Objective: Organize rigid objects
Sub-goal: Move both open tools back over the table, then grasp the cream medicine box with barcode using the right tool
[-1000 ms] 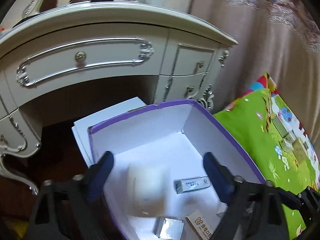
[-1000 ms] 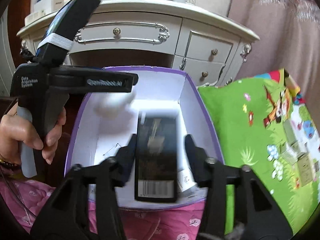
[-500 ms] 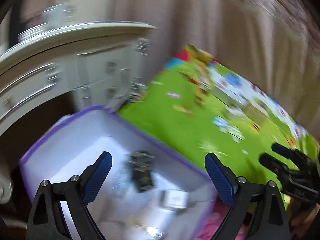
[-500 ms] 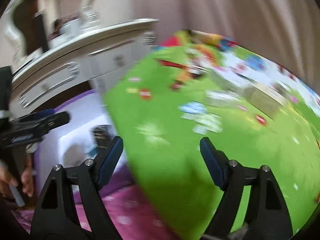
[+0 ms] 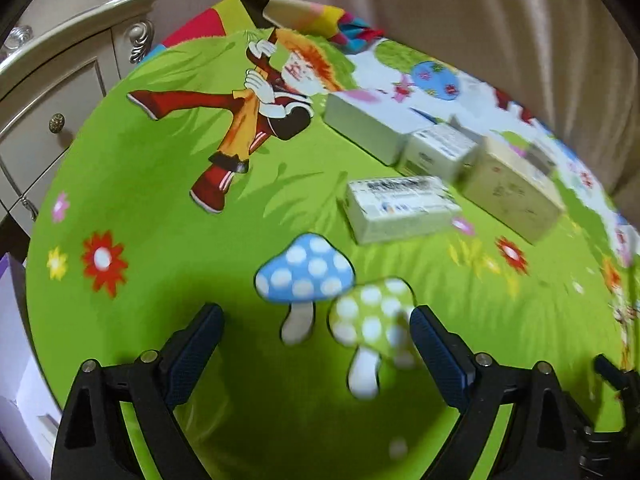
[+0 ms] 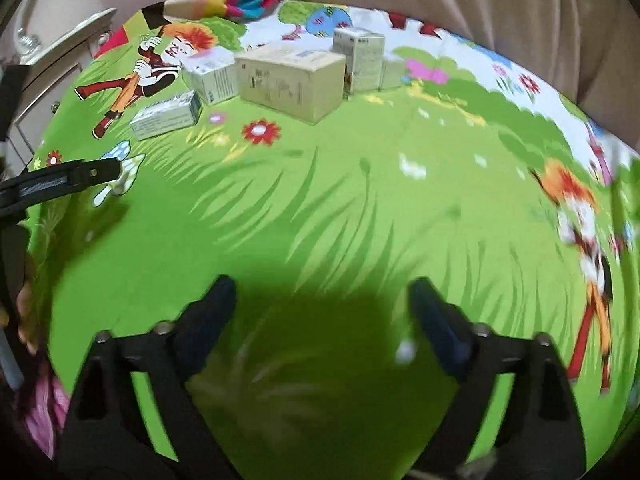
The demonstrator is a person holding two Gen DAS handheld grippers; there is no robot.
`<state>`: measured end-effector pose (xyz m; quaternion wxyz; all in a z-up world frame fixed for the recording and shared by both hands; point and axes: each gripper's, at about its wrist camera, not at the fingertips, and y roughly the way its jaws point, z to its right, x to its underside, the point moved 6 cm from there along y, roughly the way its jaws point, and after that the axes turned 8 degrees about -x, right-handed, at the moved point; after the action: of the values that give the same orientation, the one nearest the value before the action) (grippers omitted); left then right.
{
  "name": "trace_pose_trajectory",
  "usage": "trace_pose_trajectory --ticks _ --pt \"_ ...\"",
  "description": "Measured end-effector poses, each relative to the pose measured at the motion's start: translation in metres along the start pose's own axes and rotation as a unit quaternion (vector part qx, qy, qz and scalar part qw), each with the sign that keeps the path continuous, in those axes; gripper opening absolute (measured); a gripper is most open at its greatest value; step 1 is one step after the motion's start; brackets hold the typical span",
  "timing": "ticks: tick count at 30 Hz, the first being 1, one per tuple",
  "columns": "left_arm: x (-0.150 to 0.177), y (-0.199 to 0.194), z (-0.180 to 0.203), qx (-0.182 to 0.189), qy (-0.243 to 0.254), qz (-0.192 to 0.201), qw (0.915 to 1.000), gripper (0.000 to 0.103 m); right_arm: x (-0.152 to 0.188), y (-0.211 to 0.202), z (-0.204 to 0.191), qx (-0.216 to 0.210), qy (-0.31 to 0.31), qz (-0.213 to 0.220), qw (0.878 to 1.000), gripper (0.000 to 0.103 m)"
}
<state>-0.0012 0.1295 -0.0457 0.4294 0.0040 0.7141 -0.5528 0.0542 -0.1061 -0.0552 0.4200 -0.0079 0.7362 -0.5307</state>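
Two tongs, left tongs [image 5: 316,332], right tongs [image 6: 322,304], gaping, empty, above green mat [image 6: 320,200]

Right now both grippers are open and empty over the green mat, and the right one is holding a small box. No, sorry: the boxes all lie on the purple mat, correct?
One thing is wrong: the mat under the boxes is green, not purple, as the right wrist view shows. The left gripper and right gripper are indeed open and empty.
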Motion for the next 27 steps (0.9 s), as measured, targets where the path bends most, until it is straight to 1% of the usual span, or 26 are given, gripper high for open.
trace_pose_trajectory --ticks 1,2,4,8,11,13,15,17,18,20,21,22,23,24,27 --pt "-0.001 0.002 0.001 -0.006 0.003 0.001 1.0 0.099 -0.006 0.006 0.003 -0.01 -0.008 0.001 1.0 0.101" --pt "-0.002 0.005 0.003 -0.005 0.009 -0.002 0.9999 0.103 -0.01 0.012 0.004 -0.023 -0.015 -0.004 1.0 0.103" --pt "-0.001 0.008 0.006 -0.013 0.026 -0.006 0.9996 0.103 -0.028 0.026 0.005 -0.043 -0.042 -0.01 0.998 0.103" --pt "0.0 0.006 0.005 -0.01 0.023 -0.004 0.9997 0.103 -0.072 0.061 0.0 -0.076 -0.082 -0.015 0.994 0.103" --pt "0.001 0.005 0.004 -0.008 0.022 -0.003 0.9997 0.103 -0.105 0.085 -0.013 -0.097 -0.109 -0.02 0.989 0.103" --pt "0.0 0.006 0.004 -0.006 0.018 -0.002 0.9998 0.103 -0.124 0.1 -0.02 -0.106 -0.121 -0.021 0.987 0.103" --pt "-0.002 0.008 0.005 -0.006 0.017 -0.002 0.9998 0.103 -0.141 0.113 -0.024 -0.104 -0.12 -0.022 0.987 0.103" --pt "-0.001 0.008 0.006 -0.007 0.019 -0.002 0.9998 0.103 -0.15 0.121 -0.026 -0.1 -0.115 -0.021 0.988 0.103" --pt "-0.001 0.008 0.006 -0.007 0.02 -0.002 0.9998 0.103 -0.151 0.121 -0.026 -0.097 -0.114 -0.019 0.989 0.101" --pt "0.0 0.008 0.006 -0.004 0.019 -0.002 0.9998 0.103 -0.146 0.111 -0.03 -0.103 -0.118 -0.001 0.988 0.077" --pt "0.0 0.007 0.006 -0.002 0.018 -0.001 0.9998 0.103 -0.142 0.105 -0.032 -0.107 -0.124 0.004 0.987 0.057" --pt "0.0 0.007 0.005 -0.001 0.017 0.0 0.9999 0.103 -0.134 0.098 -0.034 -0.099 -0.128 0.004 0.987 0.054" --pt "0.0 0.007 0.005 0.0 0.017 0.0 0.9998 0.103 -0.124 0.089 -0.033 -0.09 -0.13 0.005 0.987 0.054" --pt "0.0 0.007 0.005 0.0 0.018 0.0 0.9998 0.103 -0.107 0.076 -0.032 -0.078 -0.133 0.01 0.988 0.054" --pt "0.0 0.007 0.004 0.003 0.016 0.001 0.9999 0.103 -0.067 0.044 -0.017 -0.059 -0.104 0.018 0.993 0.054"
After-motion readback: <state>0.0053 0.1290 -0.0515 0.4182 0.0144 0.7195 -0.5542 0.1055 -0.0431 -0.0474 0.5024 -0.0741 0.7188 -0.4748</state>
